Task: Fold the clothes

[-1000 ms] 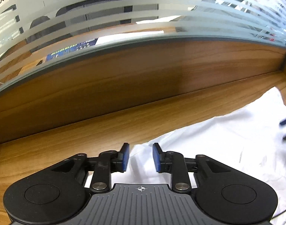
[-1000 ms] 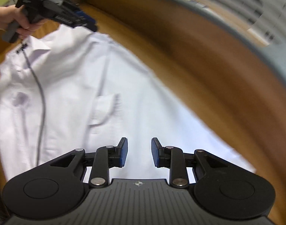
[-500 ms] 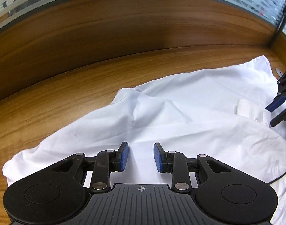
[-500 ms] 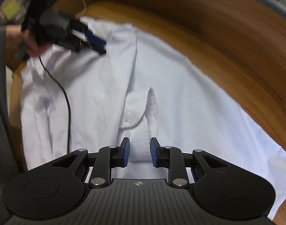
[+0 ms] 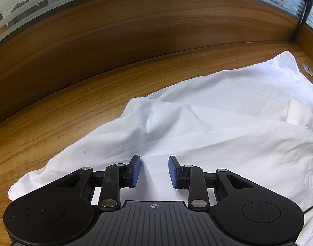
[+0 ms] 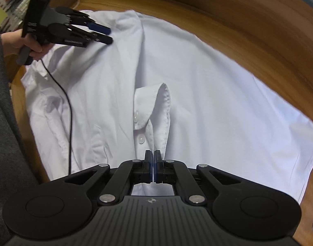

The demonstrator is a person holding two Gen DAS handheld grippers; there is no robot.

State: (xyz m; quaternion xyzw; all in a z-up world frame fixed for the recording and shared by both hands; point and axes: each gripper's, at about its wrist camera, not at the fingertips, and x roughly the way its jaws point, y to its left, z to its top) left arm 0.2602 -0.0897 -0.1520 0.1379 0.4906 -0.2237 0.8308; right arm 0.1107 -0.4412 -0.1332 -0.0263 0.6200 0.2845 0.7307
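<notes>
Your white shirt (image 6: 197, 94) lies spread on the tabletop (image 5: 74, 110), its long axis running between your two hands. Your right tongs (image 6: 152, 164) are pinched closed at the buttoned cuff (image 6: 154, 110); whether cloth is caught, you cannot tell. Your left tongs (image 5: 154, 171) hover open over the far end.

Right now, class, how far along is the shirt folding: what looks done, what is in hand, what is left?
Done: the white shirt lies spread on the wooden desk, one cuff lying across its middle. In hand: the right gripper looks shut at the cuff's edge; the left gripper hovers open over the fabric. Left: no finished folds show, so nearly all the folding.
</notes>
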